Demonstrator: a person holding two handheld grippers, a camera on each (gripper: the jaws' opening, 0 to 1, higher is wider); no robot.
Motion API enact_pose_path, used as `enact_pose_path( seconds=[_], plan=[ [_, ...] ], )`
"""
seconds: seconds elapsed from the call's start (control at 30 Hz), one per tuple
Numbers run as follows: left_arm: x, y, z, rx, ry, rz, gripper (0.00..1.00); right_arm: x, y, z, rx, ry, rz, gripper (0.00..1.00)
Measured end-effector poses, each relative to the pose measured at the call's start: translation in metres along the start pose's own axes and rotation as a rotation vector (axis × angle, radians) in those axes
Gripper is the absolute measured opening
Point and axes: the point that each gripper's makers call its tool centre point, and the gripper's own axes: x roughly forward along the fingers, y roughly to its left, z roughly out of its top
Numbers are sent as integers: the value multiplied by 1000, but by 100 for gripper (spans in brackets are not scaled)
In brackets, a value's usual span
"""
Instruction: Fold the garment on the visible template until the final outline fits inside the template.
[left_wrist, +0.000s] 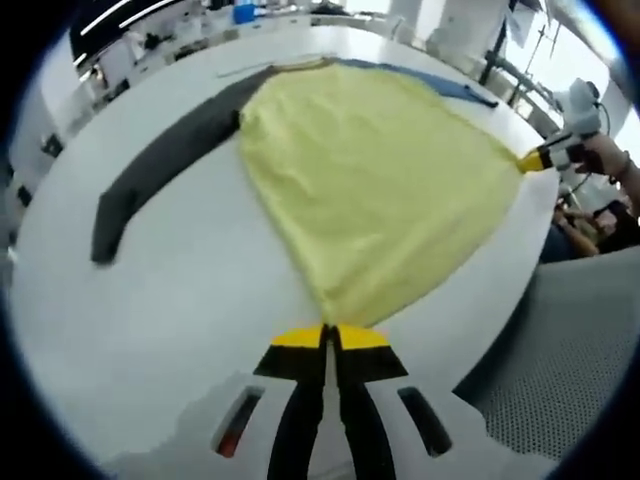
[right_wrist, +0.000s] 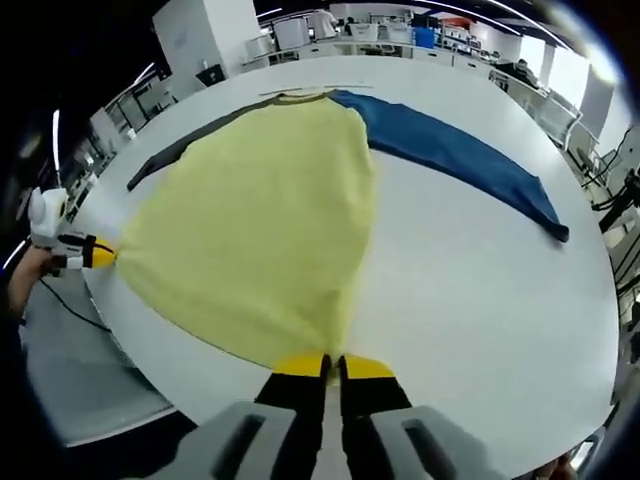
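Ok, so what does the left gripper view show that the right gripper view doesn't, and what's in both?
Left gripper view alone: the dark grey sleeve seen along its full length, a grey mesh surface past the table edge, and the right gripper pinching a hem corner.

Right gripper view alone: the blue sleeve stretched out whole, and the left gripper on the other corner.

Both: the yellow garment body spread on the white table, each view's own jaws shut on its hem.
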Motion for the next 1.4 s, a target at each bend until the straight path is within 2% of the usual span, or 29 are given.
enact_pose_path(
  seconds=[0.13, 0.33, 0.43, 0.5, 0.6, 0.63, 0.7, 0.83, 0.97, 1.07, 1.13, 1.27, 1.4],
  plan=[
    [-4, 3, 2, -61, -40, 10, 3, -4, 3, 7, 43, -60, 10, 13],
    [-23, 8, 18, -72, -125, 34, 22, -22, -1, 27, 20, -129, -10, 26],
    [-33, 9, 25, -95, -162, 44, 35, -34, -8, 45, 1, -191, -26, 30],
    [-41, 5, 33, -95, -207, 31, 43, -41, -15, 56, -14, -218, -36, 33],
    [-49, 0, 38, -109, -237, 17, 51, -45, -25, 67, -34, -244, -56, 36],
    [-53, -8, 44, -153, -267, -21, 53, -46, -31, 71, -40, -252, -63, 36],
    [-58, -14, 50, -204, -288, -66, 60, -46, -40, 76, -30, -258, -66, 37],
    [-65, -12, 59, -153, -311, -46, 67, -47, -54, 90, -18, -288, -56, 38],
    [-70, -8, 63, -99, -311, -16, 81, -46, -84, 106, -39, -322, -106, 37],
    [-71, -8, 65, -80, -319, -11, 89, -43, -102, 113, -39, -320, -109, 38],
    [-72, -8, 66, -77, -321, -11, 91, -41, -110, 117, -11, -327, -93, 39],
    [-73, -9, 69, -75, -331, -8, 95, -38, -128, 124, -7, -335, -111, 38],
    [-73, -11, 72, -71, -343, -7, 99, -28, -145, 130, -66, -318, -149, 39]
  ],
)
